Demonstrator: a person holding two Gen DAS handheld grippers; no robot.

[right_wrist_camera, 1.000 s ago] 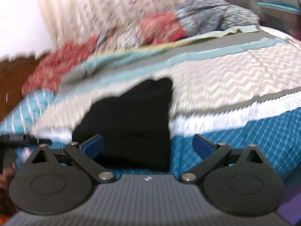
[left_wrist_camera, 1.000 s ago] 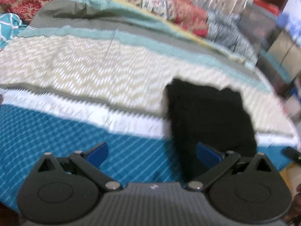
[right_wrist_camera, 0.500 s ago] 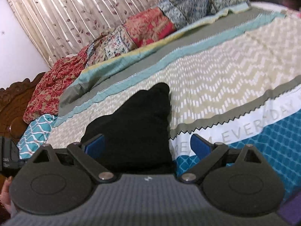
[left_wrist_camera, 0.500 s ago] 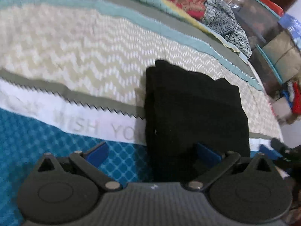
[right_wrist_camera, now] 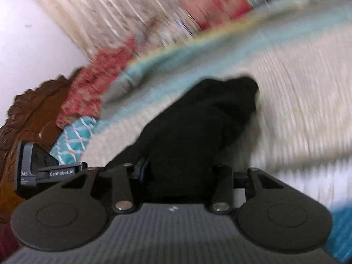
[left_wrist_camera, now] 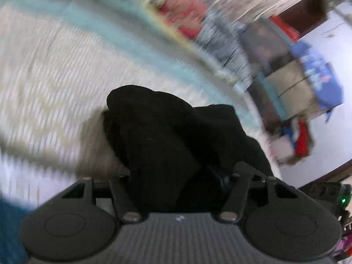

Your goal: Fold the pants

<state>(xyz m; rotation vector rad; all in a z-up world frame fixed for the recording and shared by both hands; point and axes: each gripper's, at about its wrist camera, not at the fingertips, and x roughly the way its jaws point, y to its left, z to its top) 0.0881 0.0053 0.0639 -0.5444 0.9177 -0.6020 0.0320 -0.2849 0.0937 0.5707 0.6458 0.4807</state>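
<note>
Black pants, already folded into a thick bundle, lying on striped bedspread, rising from the lower centre toward 12 o'clock in both wrist views. Near edge of bundle sits directly between both pairs of jaws.

Left gripper: jaws closing, black cloth bunched between them; pads hidden by fabric, so firm pinch or not — cannot tell. Bundle's long axis runs from fingers up toward 11 o'clock, far corner lifted into a hump.

Right gripper: jaws closing too, cloth filling the gap, blue pad just peeking at left against the fabric. Here bundle stretches toward 1 o'clock, ending in a rounded peak.

Both hands equally near, each at one near corner of the same edge; left tool's body visible at 9 o'clock in right view. Likely next: lift near edge and carry it over toward 12 o'clock for another fold.

Materials: pants matte, soft, thick, creases barely readable in the black. Bedspread woven, chevron beige band, teal stripes, blue lattice at bottom edge. Heavy motion blur on background. Red floral pillows and pleated curtain beyond.
</note>
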